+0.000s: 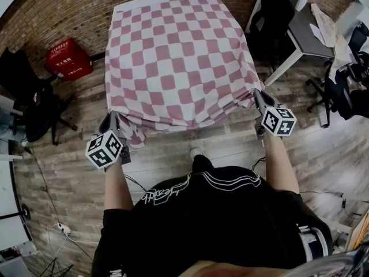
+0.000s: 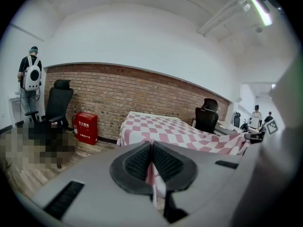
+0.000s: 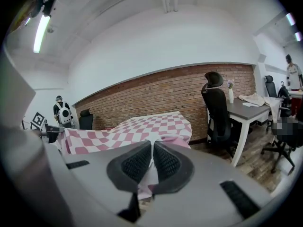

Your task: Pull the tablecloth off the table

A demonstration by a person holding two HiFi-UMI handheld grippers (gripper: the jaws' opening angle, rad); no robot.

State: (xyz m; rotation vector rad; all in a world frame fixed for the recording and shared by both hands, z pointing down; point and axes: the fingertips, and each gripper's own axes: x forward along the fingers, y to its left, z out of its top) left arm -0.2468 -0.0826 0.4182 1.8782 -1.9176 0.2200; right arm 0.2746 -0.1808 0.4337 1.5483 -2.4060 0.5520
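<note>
Left gripper [image 1: 109, 120] is clamped on the near-left corner of the checked tablecloth [image 1: 179, 62], right gripper [image 1: 258, 94] on its near-right corner; the cloth lies spread over the table by the brick wall [image 1: 57, 10]

Black short-sleeved top [image 1: 219, 212], white outline print; grey left claw [image 1: 113, 119] and right claw [image 1: 257, 93] bear black-and-white marker cubes [image 1: 104, 150]

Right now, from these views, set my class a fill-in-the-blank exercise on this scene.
The tablecloth is checked pink and ____.
The left gripper and right gripper are each shut on a near ____ of it.
The wall behind is built of ____.
The red box stands on the ____.
Missing words: white; corner; brick; floor.
</note>
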